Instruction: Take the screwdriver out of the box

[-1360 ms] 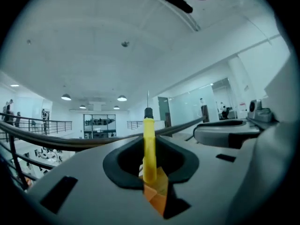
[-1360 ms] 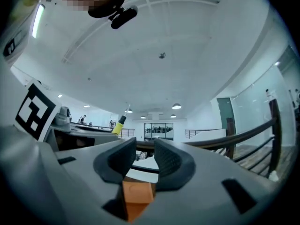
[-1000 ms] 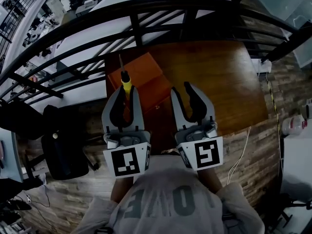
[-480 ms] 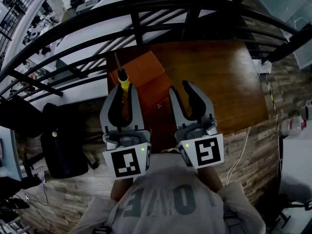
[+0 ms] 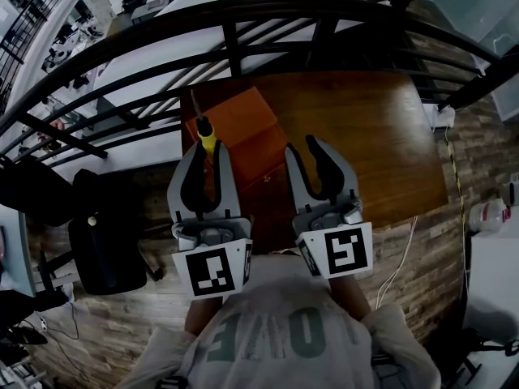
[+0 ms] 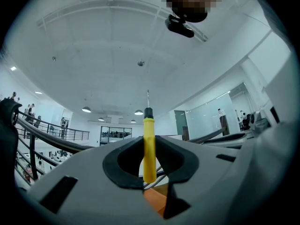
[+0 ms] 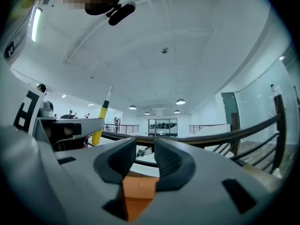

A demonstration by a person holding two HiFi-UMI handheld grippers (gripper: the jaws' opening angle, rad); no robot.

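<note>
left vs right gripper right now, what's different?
Jaws: the left gripper is shut, while the right gripper is open with a clear gap.
Load: the left gripper clamps the screwdriver by its yellow handle; the right gripper holds nothing.
Shared: same build, held side by side near the orange box.

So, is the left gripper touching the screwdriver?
Touching. The left gripper view shows it: the left gripper has its jaws shut on the yellow handle of the screwdriver, pressing it from both sides.
</note>
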